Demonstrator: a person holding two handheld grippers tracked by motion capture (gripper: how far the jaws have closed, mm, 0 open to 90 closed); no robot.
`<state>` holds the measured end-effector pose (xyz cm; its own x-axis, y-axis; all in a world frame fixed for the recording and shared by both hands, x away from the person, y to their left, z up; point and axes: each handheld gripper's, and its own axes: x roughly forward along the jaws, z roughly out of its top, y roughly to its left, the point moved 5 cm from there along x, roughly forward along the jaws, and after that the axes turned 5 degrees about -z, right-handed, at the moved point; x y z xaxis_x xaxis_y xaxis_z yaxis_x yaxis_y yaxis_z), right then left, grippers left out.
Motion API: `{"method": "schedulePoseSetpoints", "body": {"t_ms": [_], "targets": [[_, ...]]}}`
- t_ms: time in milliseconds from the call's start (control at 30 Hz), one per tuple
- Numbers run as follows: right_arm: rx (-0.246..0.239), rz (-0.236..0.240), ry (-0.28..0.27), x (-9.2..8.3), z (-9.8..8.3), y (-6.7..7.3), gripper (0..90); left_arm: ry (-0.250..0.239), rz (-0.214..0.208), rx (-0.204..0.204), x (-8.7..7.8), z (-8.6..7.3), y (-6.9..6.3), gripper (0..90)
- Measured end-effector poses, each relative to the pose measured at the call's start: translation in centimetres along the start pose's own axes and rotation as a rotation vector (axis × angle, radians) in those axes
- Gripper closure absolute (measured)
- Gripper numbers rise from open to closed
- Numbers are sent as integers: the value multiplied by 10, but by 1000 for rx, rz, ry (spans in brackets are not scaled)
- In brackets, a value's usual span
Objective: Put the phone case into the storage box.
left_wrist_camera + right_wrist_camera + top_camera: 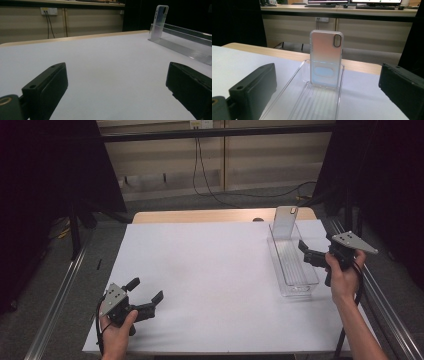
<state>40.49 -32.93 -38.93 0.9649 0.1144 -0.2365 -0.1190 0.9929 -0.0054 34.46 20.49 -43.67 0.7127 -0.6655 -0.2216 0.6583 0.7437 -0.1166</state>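
A clear plastic tray (310,279) lies lengthwise at the table's right side. A translucent phone case (285,221) stands upright at the tray's far end, leaning on its end wall. My right gripper (306,251) is open beside the tray's right wall, with nothing between its jaws. In the right gripper view the phone case (326,58) stands ahead in the tray (297,100), camera hole at top right. My left gripper (146,290) is open near the table's front left corner, holding nothing. The left gripper view has the case (159,21) and tray (185,48) far off at right.
The white table sheet (210,270) covers most of the wooden tabletop (200,215). Metal rails run along both table sides. Black curtains hang left and right. A cable (210,190) trails on the floor behind the table.
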Motion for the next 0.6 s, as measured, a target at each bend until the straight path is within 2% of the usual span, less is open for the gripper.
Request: {"method": "schedulePoseSetpoints", "body": {"t_ms": [167, 600], "targets": [[0, 13, -4, -9, -1, 3, 9, -1, 1, 5, 0, 1, 0, 39], [3, 9, -6, -29, -11, 10, 9, -5, 4, 9, 0, 1, -2, 39]]}}
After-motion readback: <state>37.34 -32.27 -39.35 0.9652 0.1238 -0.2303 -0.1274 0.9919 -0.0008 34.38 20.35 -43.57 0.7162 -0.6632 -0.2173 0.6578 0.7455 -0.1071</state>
